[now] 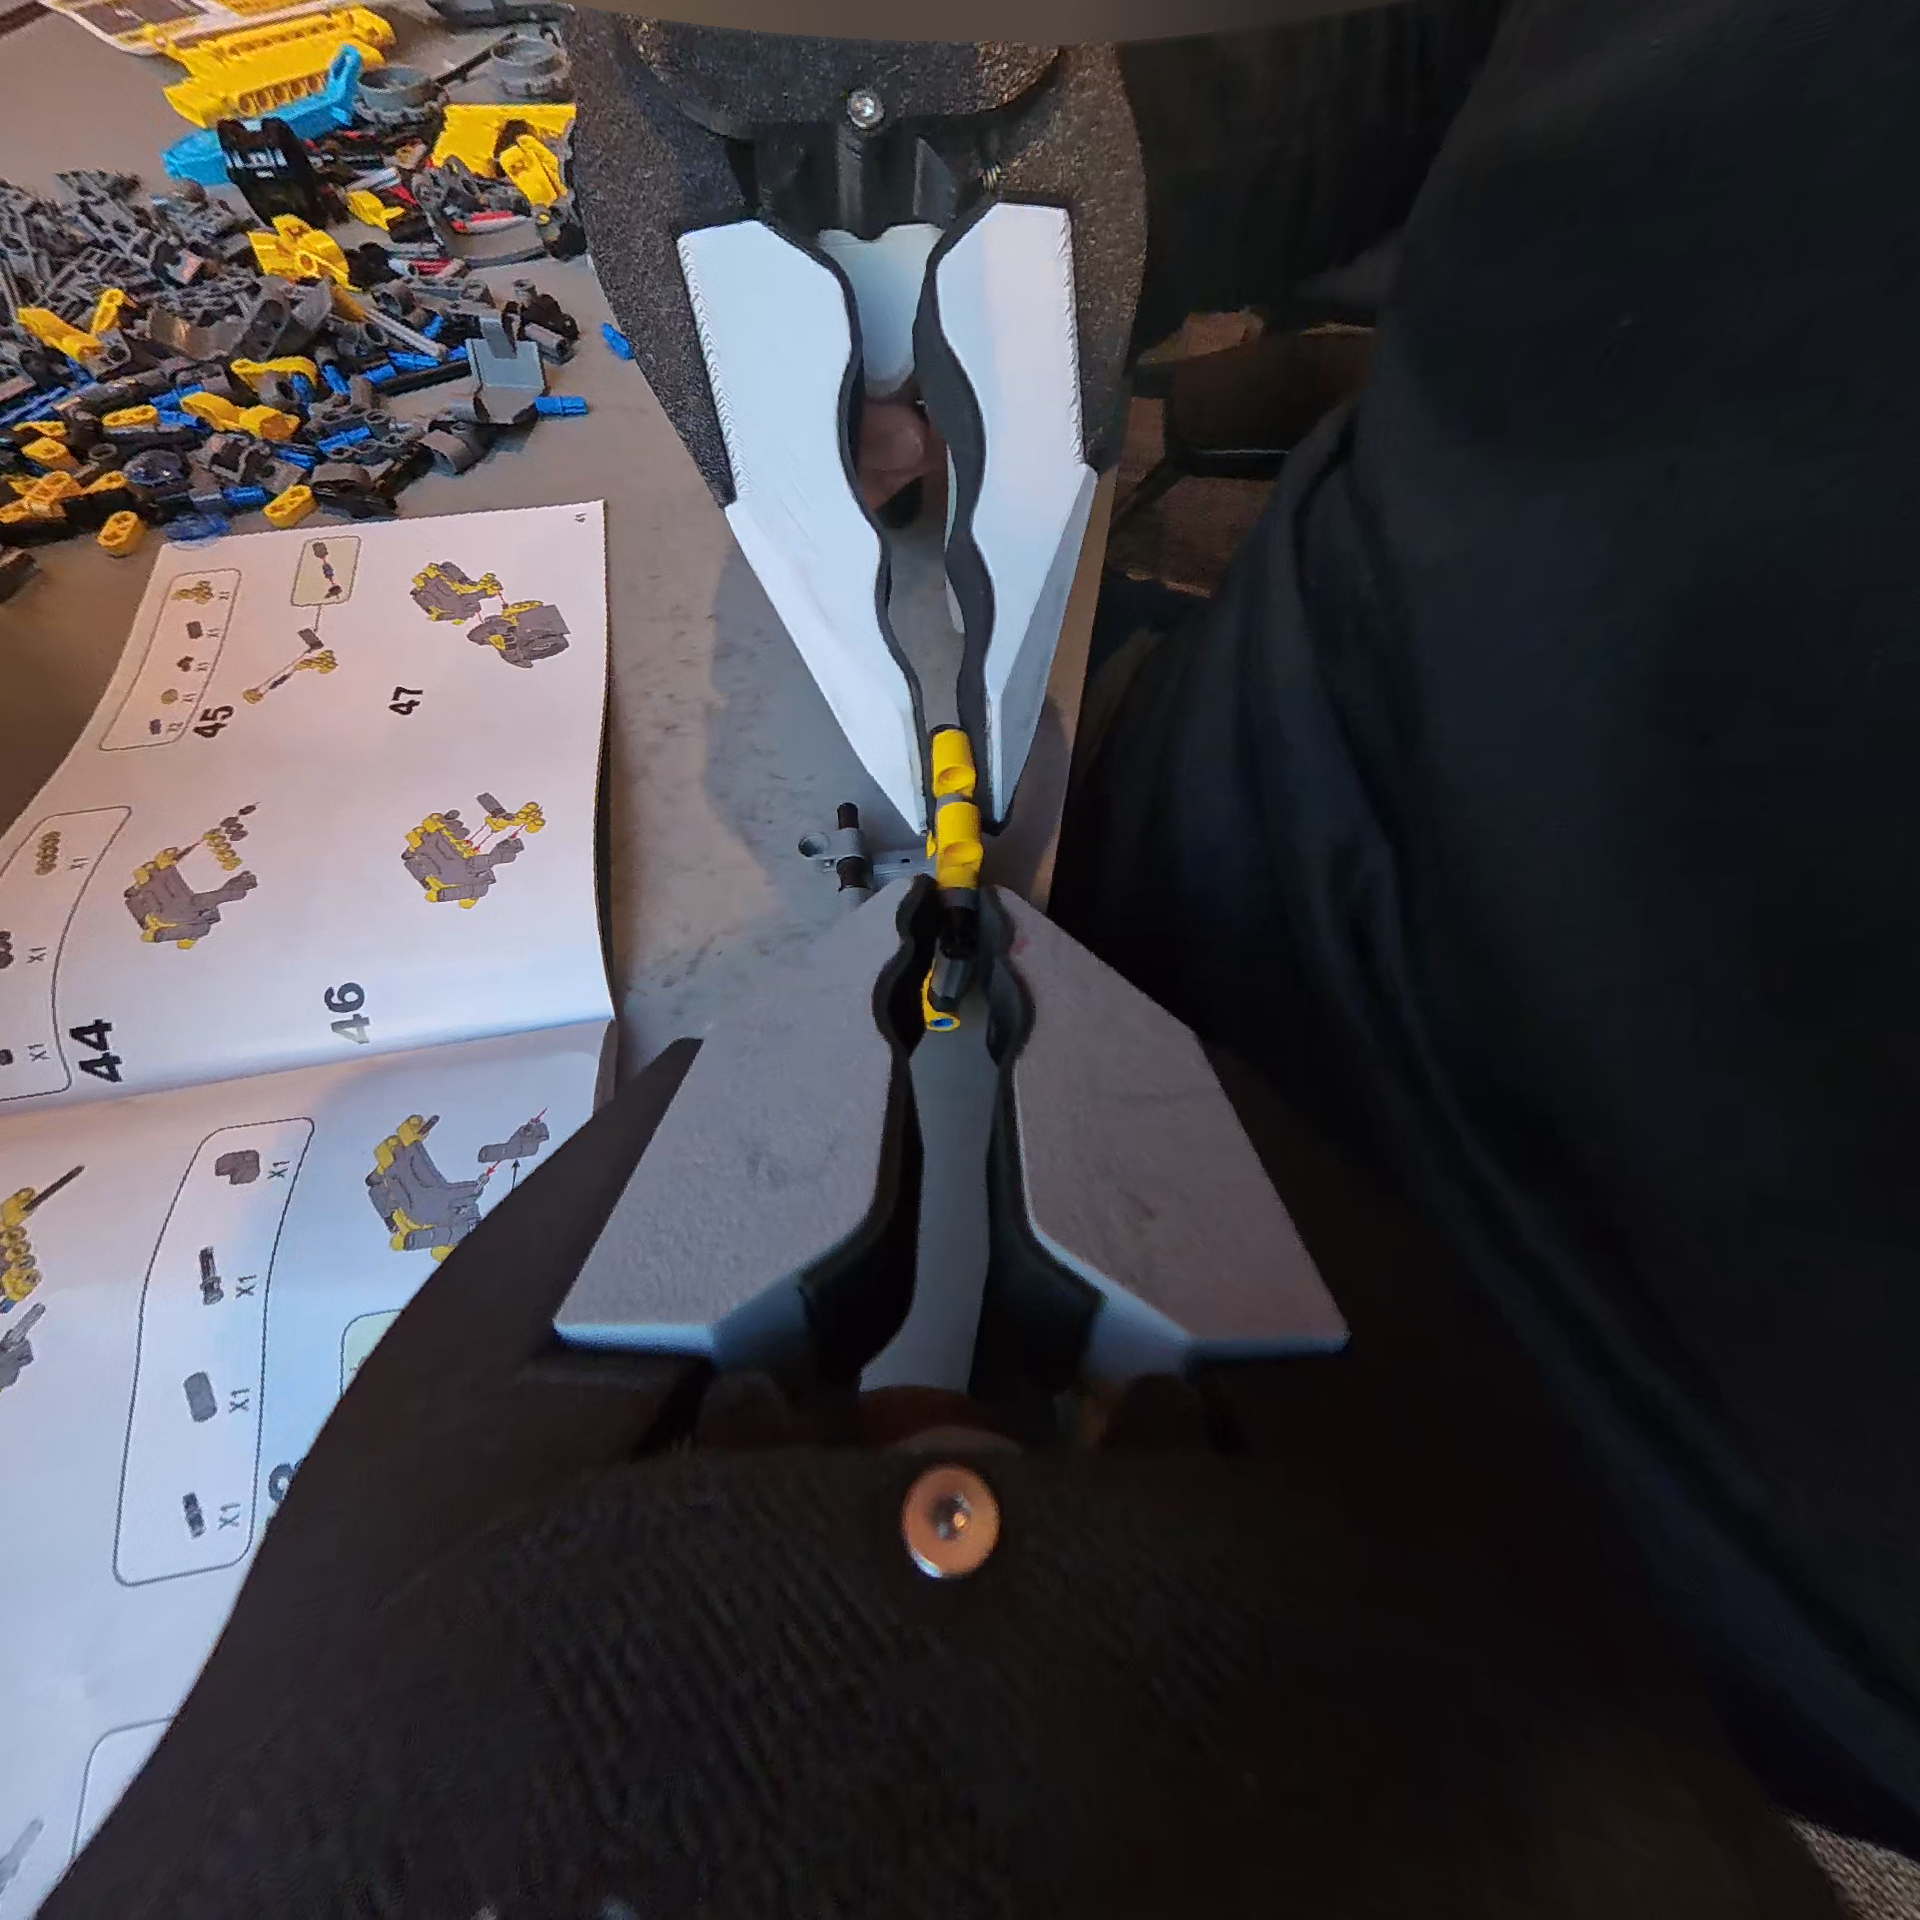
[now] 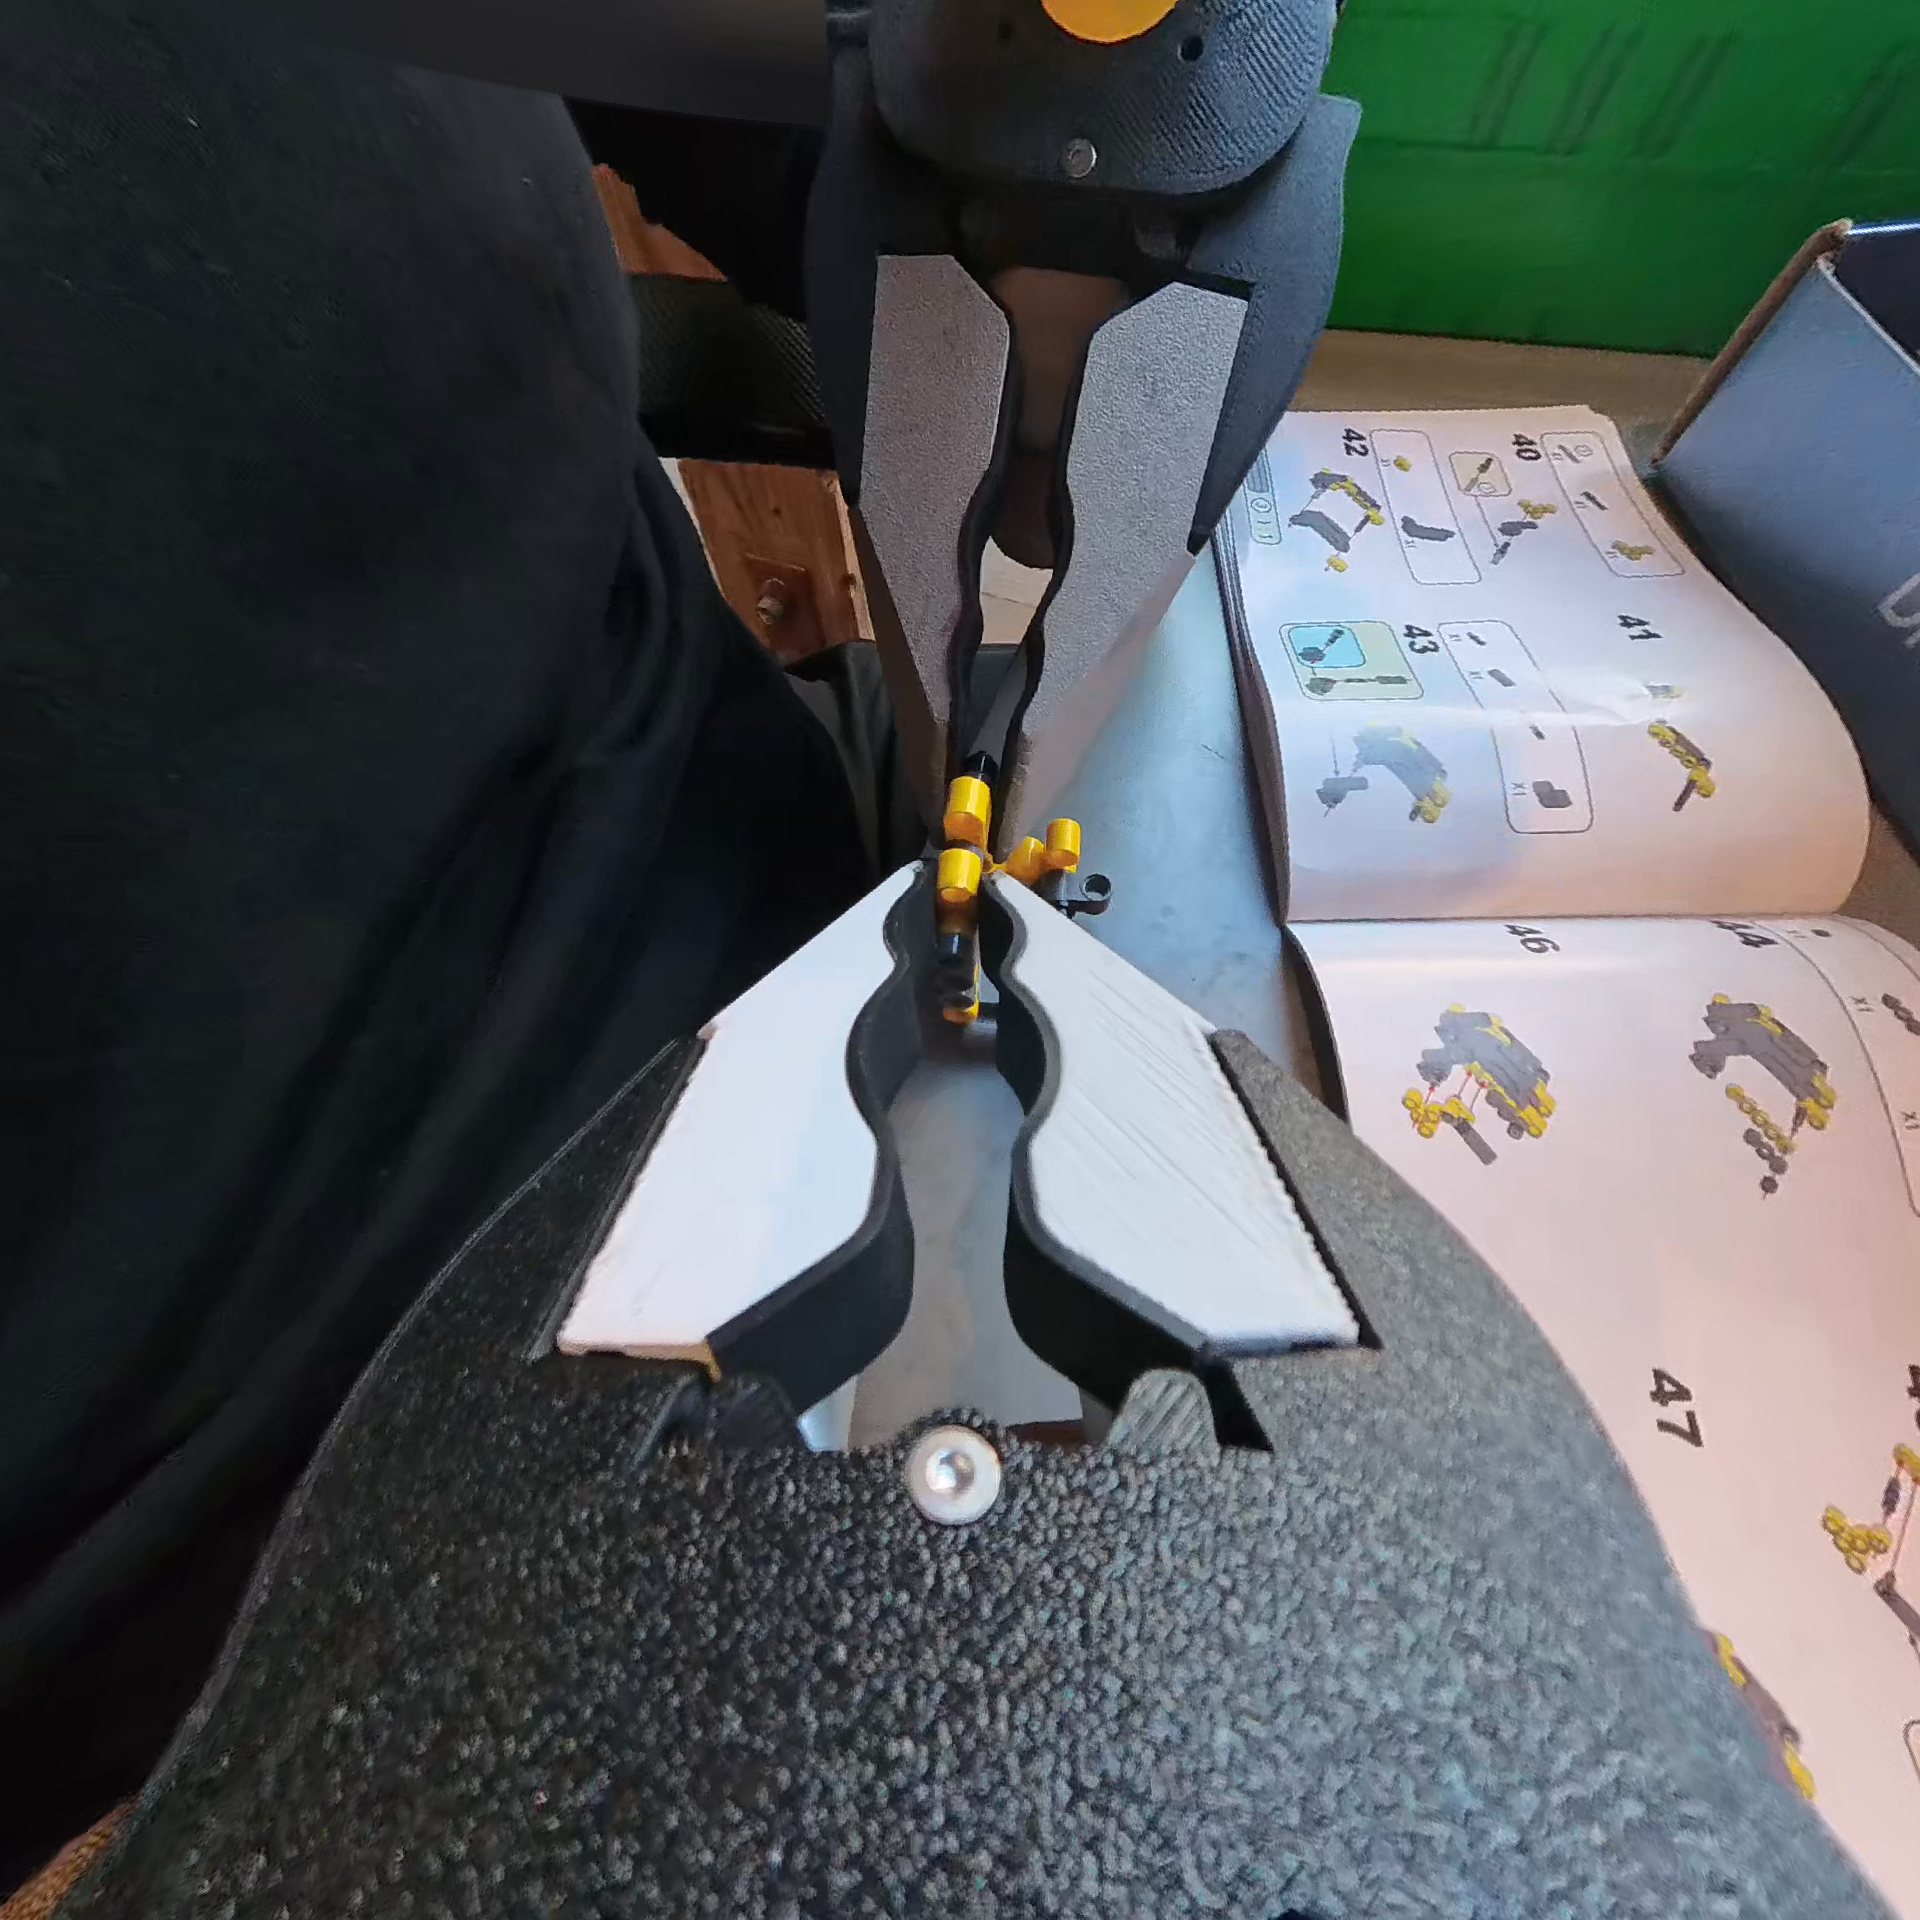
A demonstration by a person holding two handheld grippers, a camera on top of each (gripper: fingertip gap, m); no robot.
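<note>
Tools meet tip to tip over the worktop's [image 1: 748, 727] near edge, each pinched on one end of the same small assembly [image 1: 954, 831]. The left tool [image 1: 951, 935] (grey fingers) is closed almost fully on the black pin end, with a yellow connector showing in the gap behind its tips. The right tool [image 2: 961, 904] (white fingers) is likewise nearly closed, gripping the yellow connectors at the other end. In the right wrist view a short yellow branch and a small black pin stick out sideways from the assembly toward the manual; in the left wrist view a grey cross-piece shows there instead, and I cannot tell whether it belongs to the assembly or lies on the worktop below.

The assembly is likely very light, hard, smooth plastic, stiff along its axle but held together only by friction fits, so a twist or side load could pop a joint. The black padded tips give grip; holding the connector bodies square, not the thin pins, looks safest.

Beside the tools lies the open manual [image 1: 343, 790], beyond it a heap of loose pieces [image 1: 208, 353]. A dark sleeve [image 1: 1558, 831] fills the other side, and a grey box [image 2: 1829, 436] stands past the manual.
</note>
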